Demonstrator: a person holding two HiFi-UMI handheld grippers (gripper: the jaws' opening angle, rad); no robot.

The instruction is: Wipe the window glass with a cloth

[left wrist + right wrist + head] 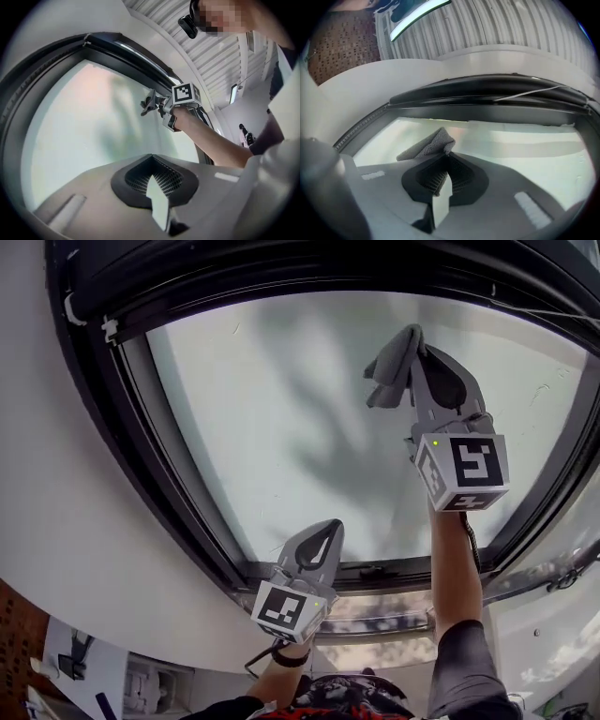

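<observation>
Right hand-held gripper [444,159], bunched grey cloth [427,146]

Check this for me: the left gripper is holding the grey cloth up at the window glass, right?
No, the right gripper holds the grey cloth up at the window glass; the right gripper view shows its jaws shut on it. The left gripper is empty.

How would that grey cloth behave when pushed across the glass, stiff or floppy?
Probably floppy: the cloth hangs in folds from the right gripper. Likely light, since a pinch of the fingers holds all of it. Its knobbly weave should drag on the window glass rather than slide.
</observation>
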